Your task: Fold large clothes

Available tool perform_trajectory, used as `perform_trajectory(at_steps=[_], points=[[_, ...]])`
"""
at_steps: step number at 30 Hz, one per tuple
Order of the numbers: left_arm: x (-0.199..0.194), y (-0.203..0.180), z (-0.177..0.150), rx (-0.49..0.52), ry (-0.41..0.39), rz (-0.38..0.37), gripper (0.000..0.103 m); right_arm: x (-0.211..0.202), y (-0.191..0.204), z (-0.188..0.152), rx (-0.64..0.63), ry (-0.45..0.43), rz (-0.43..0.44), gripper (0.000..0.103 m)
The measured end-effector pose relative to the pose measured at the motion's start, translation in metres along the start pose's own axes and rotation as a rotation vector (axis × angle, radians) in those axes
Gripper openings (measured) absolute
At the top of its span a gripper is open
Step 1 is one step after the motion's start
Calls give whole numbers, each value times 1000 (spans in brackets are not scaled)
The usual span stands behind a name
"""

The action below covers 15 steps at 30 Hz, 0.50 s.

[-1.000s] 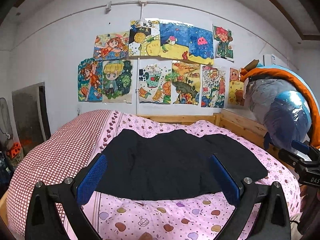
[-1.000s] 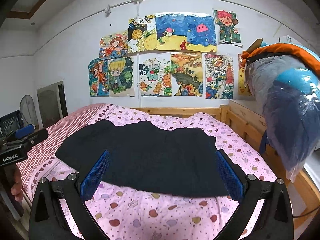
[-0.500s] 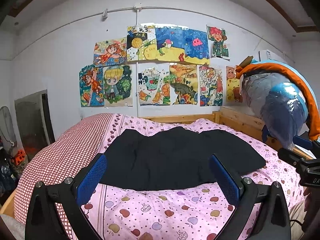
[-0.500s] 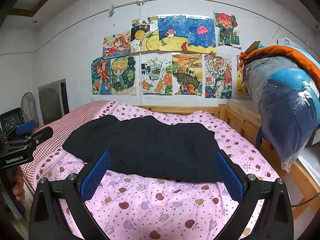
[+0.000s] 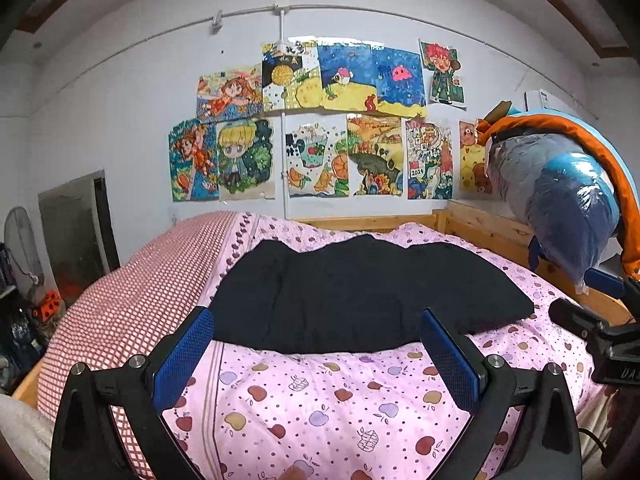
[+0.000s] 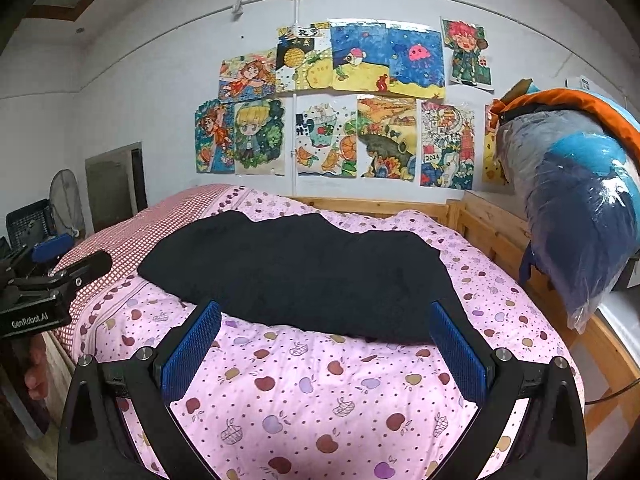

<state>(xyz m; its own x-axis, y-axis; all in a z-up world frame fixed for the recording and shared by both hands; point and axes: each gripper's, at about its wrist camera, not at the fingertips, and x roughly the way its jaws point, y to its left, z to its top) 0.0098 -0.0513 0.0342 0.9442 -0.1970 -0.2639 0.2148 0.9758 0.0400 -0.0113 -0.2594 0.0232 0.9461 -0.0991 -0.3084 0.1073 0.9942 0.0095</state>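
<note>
I have pulled my left gripper (image 5: 316,354) and right gripper (image 6: 324,346) back from the black garment (image 5: 360,300) (both wide apart, holding nothing), so this fold looks finished.

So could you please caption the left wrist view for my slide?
Open left gripper above a black garment spread on the pink bedspread.

Wooden-framed bed (image 5: 476,226), pink fruit-print quilt (image 5: 320,400) on it, black garment (image 5: 360,300) spread flat on top
</note>
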Motion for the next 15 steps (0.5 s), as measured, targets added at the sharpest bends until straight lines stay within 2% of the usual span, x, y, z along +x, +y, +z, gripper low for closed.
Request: perform_trajectory(at_steps=[3, 11, 15], points=[[-4, -4, -1, 14, -8, 8, 103, -3, 4, -2, -1, -5, 11, 101], [-3, 1, -13, -28, 45, -21, 103, -9, 3, -9, 17, -9, 37, 101], [-1, -2, -20, -8, 57, -20, 103, -8, 2, -20, 19, -15, 40, 101]])
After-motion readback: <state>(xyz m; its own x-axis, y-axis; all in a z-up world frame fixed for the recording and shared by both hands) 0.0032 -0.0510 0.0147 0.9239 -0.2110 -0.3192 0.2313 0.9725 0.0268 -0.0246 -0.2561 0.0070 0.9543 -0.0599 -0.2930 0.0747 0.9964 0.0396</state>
